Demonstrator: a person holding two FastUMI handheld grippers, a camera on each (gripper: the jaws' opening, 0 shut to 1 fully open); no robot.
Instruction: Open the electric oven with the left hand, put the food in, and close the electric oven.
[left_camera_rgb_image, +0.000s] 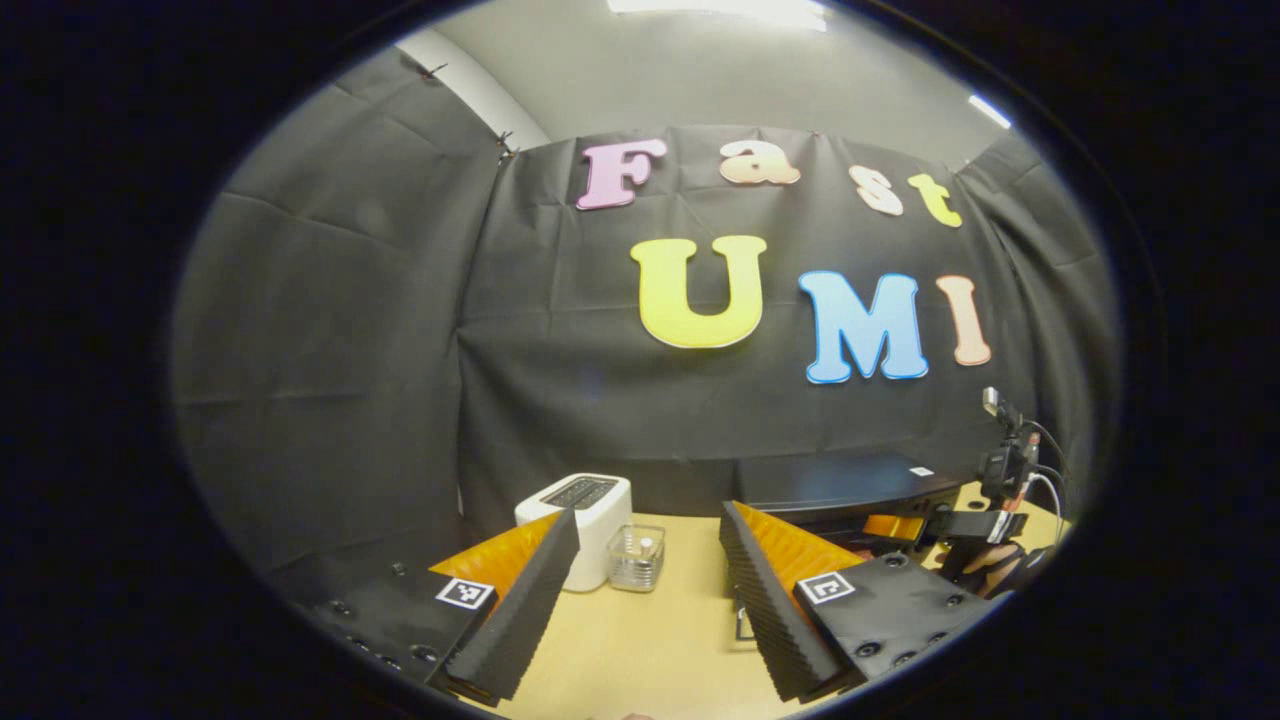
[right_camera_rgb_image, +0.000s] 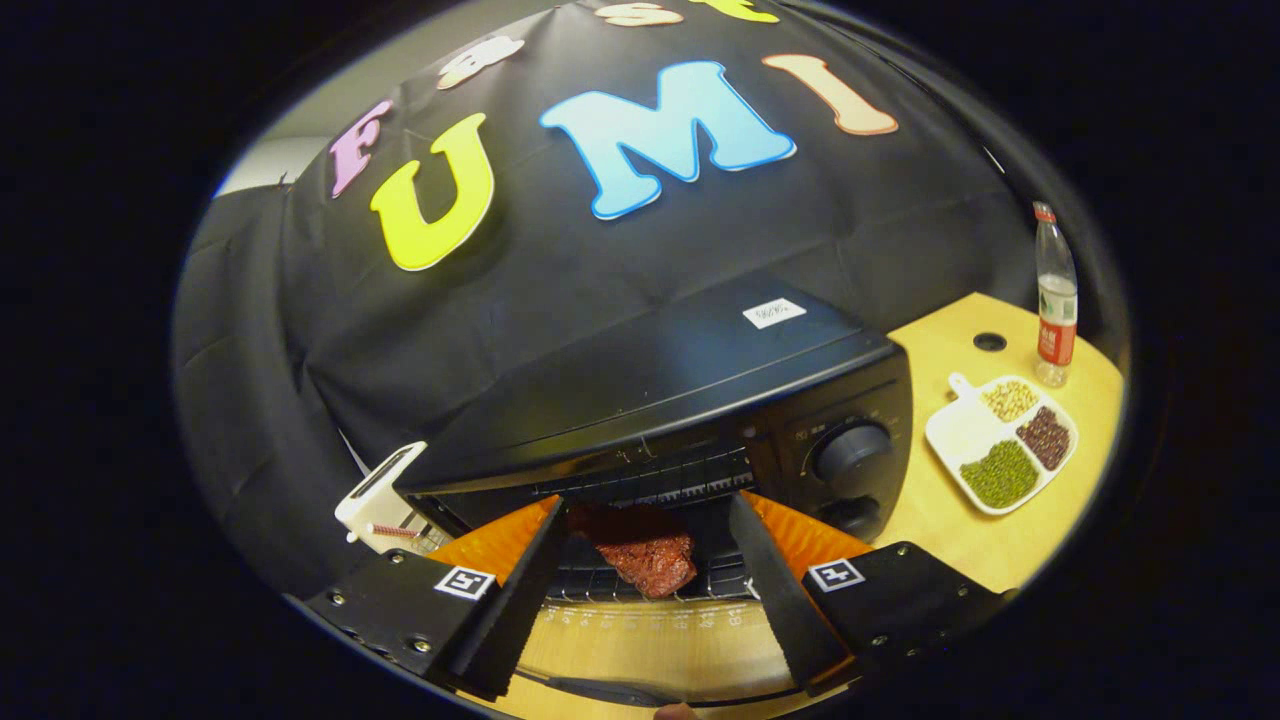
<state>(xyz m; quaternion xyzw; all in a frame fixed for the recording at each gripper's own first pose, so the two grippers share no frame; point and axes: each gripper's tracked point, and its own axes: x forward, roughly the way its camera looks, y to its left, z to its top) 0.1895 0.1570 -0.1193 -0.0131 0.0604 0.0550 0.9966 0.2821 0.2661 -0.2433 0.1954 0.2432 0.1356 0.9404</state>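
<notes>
Right gripper view: red meat (right_camera_rgb_image: 645, 560) lies on the open oven's (right_camera_rgb_image: 700, 400) rack; both grippers' fingers spread

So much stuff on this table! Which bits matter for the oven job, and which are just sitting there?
Part of the job:
- electric oven, open
- food on its rack
- left gripper, open
- right gripper, open

Just lying about:
- toaster
- clear container
- bean plate
- bottle

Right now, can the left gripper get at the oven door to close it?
Probably yes. The left gripper is open and empty over bare table, and the oven sits just ahead to one side. The door itself is hidden from it.
</notes>
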